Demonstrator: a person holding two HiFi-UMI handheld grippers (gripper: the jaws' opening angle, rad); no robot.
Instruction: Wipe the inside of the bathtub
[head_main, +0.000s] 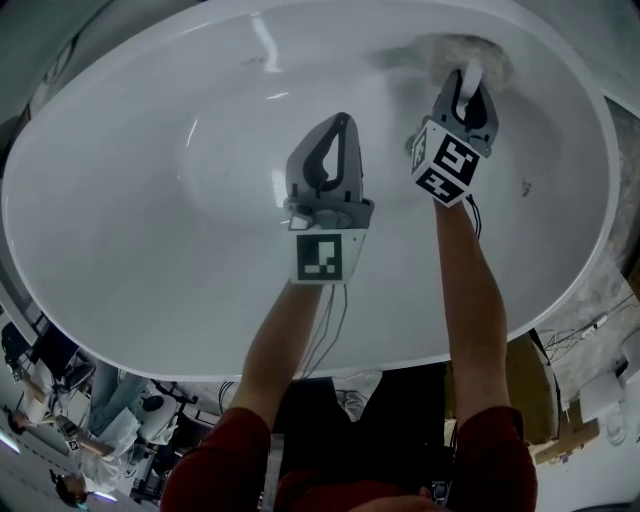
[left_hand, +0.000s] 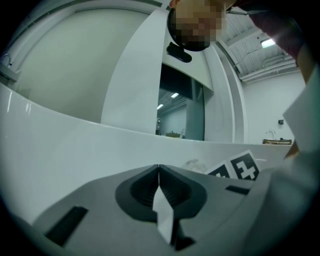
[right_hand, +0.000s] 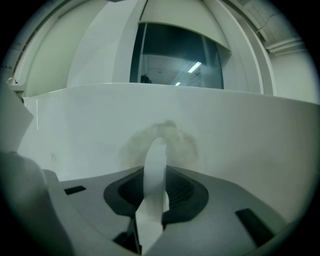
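The white oval bathtub (head_main: 140, 210) fills the head view. My right gripper (head_main: 468, 82) reaches to the tub's far wall and is shut on a white strip (right_hand: 155, 165) that sticks out past the jaws. The strip's tip meets a round greyish fuzzy patch (head_main: 452, 48) on the wall (right_hand: 250, 135); whether that patch (right_hand: 175, 136) is a pad or a smudge I cannot tell. My left gripper (head_main: 342, 122) hovers over the tub's middle, jaws pressed together, only a thin white sliver showing deep between them (left_hand: 159, 169). It points at the tub wall (left_hand: 70, 150).
A small dark speck (head_main: 524, 186) marks the tub's right side. Beyond the near rim lie floor clutter (head_main: 90, 420) at the left and cardboard and white fittings (head_main: 590, 410) at the right. The right gripper's marker cube (left_hand: 239, 169) shows beside my left jaws.
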